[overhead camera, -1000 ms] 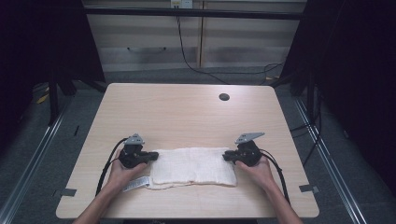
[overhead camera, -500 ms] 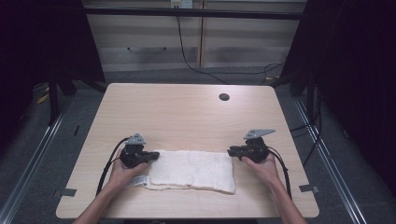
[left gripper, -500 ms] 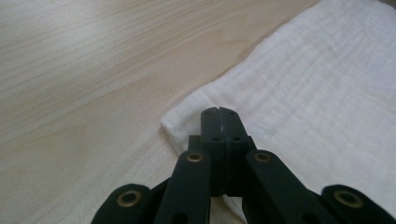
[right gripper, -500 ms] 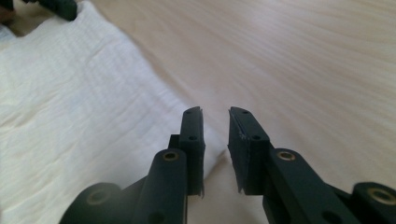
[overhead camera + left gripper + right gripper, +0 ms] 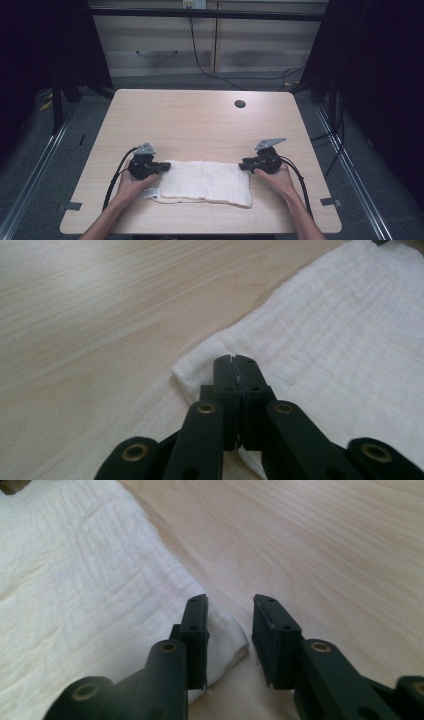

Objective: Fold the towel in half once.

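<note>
A white folded cloth [image 5: 205,182] lies flat near the table's front edge. My left gripper [image 5: 166,167] sits at the cloth's far left corner. In the left gripper view its jaws [image 5: 235,361] are shut on the cloth's [image 5: 340,340] folded edge. My right gripper [image 5: 243,164] is at the cloth's far right corner. Its jaws [image 5: 230,604] have just been opening and stand apart. The corner of the cloth [image 5: 75,580] lies loose between them, against the left jaw, and is not pinched.
The light wooden table [image 5: 200,125] has a dark round cable hole [image 5: 240,104] at the back right. A small label [image 5: 148,193] sticks out at the cloth's front left. Cabinets and trailing cables stand beyond the table's far edge.
The right gripper's jaws have opened and let go of the cloth's right corner, and it has drawn slightly right. The cloth's right end now lies flat. The left gripper has stayed put.
</note>
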`<state>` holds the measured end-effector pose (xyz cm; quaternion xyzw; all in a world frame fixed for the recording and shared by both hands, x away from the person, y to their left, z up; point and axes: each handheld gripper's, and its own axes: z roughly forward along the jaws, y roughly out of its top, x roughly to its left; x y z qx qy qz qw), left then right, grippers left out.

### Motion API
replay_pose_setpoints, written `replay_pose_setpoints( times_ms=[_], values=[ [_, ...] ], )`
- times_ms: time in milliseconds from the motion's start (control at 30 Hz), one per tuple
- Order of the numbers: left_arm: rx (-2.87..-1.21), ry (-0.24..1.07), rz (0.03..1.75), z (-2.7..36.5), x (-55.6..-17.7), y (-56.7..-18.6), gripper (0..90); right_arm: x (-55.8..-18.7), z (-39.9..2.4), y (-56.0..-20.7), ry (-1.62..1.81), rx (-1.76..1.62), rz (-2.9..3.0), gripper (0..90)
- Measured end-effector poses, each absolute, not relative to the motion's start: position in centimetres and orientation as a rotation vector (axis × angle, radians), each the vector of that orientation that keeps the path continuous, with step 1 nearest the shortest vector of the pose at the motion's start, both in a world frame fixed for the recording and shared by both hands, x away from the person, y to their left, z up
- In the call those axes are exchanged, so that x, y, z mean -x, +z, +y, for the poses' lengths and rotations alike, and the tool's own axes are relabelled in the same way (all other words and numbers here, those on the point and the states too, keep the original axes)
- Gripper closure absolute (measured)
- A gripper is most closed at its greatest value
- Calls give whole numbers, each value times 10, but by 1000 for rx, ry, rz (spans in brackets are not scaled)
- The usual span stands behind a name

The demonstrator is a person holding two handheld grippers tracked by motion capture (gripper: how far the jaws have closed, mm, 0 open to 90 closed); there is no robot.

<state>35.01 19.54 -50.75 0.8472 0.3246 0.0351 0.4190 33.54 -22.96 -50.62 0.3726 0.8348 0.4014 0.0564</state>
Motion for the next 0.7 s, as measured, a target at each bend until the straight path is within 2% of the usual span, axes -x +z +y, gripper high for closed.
replay_pose_setpoints(
  times_ms=[100,200,433,533,600,700],
  values=[
    [-2127,115,782,194,-347,-504,813,-334,-228,-506,1207,-1122,2547,805],
    [-2082,127,789,196,-350,-498,738,-335,-229,-507,1222,-1131,2554,862],
    [-2079,131,847,203,-360,-504,561,-336,-229,-508,1235,-1139,2553,878],
    [-2095,145,858,203,-362,-508,526,-335,-229,-508,1236,-1147,2546,879],
    [-2104,158,857,203,-362,-508,534,-334,-228,-508,1240,-1150,2545,879],
    [-2125,160,823,200,-360,-508,672,-334,-228,-508,1242,-1155,2542,879]
  ],
)
